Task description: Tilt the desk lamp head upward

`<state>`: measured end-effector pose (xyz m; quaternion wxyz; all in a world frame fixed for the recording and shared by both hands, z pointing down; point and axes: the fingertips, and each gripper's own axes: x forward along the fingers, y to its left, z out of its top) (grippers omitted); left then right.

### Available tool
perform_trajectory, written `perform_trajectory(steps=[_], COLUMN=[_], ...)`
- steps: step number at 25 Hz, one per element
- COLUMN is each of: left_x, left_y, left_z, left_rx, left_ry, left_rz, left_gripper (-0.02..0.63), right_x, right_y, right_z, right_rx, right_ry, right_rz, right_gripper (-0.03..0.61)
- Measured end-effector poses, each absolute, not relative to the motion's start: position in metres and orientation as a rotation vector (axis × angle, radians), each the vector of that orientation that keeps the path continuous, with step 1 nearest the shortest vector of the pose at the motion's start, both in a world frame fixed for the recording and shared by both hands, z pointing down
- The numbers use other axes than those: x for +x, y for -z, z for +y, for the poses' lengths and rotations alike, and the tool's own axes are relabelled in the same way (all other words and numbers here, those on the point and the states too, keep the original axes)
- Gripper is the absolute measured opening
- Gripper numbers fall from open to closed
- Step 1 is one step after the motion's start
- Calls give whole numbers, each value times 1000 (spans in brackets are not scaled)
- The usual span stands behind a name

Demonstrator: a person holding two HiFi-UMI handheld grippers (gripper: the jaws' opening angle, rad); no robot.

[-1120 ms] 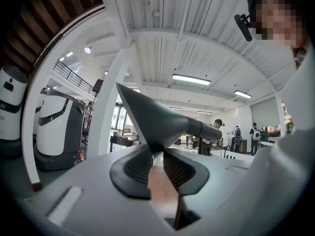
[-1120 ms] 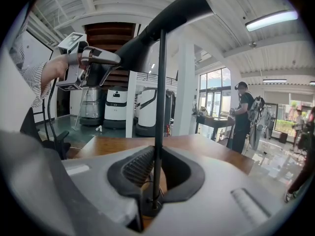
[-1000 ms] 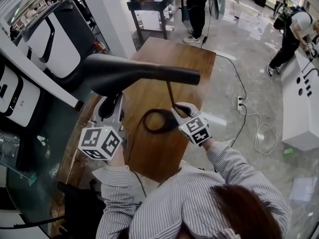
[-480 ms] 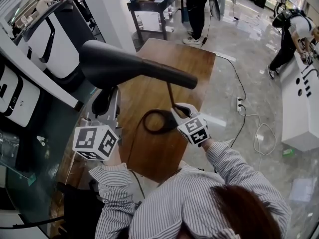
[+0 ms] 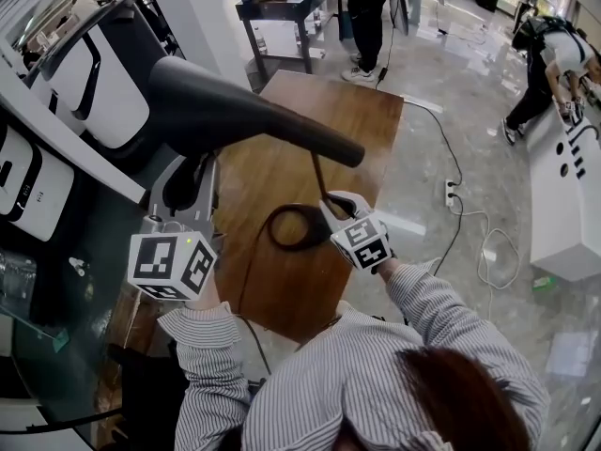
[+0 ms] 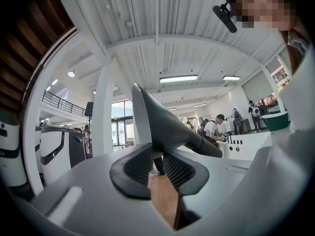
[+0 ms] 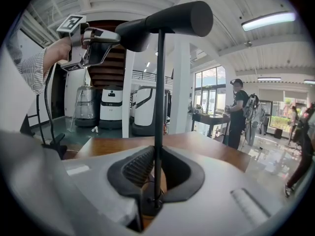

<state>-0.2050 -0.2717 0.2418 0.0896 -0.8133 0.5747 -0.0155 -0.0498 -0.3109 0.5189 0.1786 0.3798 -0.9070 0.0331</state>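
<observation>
The black desk lamp stands on a wooden table (image 5: 352, 111). Its long lamp head (image 5: 235, 111) slants across the head view, wide end at the left, narrow end over the thin stem (image 5: 319, 178). My left gripper (image 5: 185, 178) is shut on the wide end; in the left gripper view the lamp head (image 6: 162, 124) rises from between the jaws of the left gripper (image 6: 158, 173). My right gripper (image 5: 329, 205) is shut on the stem just above the ring-shaped base (image 5: 293, 228). In the right gripper view the stem (image 7: 159, 107) runs up out of the right gripper (image 7: 156, 181).
White machines (image 5: 94, 73) stand along the left of the table. A dark side table (image 5: 286, 3) and a standing person are at the back. A power strip with cables (image 5: 451, 195) lies on the tiled floor; a white counter (image 5: 568, 205) is at the right.
The left gripper has moved left and up with the wide end of the lamp head, so the head slants more steeply. The right gripper has stayed on the stem.
</observation>
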Motion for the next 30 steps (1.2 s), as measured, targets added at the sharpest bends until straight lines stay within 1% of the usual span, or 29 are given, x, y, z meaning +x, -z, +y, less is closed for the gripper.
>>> perform_trajectory(steps=[14,30], left_x=[-199,-213], left_y=[-230,-243], left_z=[-266,-262], left_rx=[-2389,-2330], left_ry=[114,-19], left_rz=[1684,1776], left_gripper=[71,74], right_x=[-51,-52], right_y=[-520,-518], right_z=[-310,-307], right_rx=[1094,1057], right_ry=[-100,-46], right_rz=[-2549,-2576], right_gripper=[41,41])
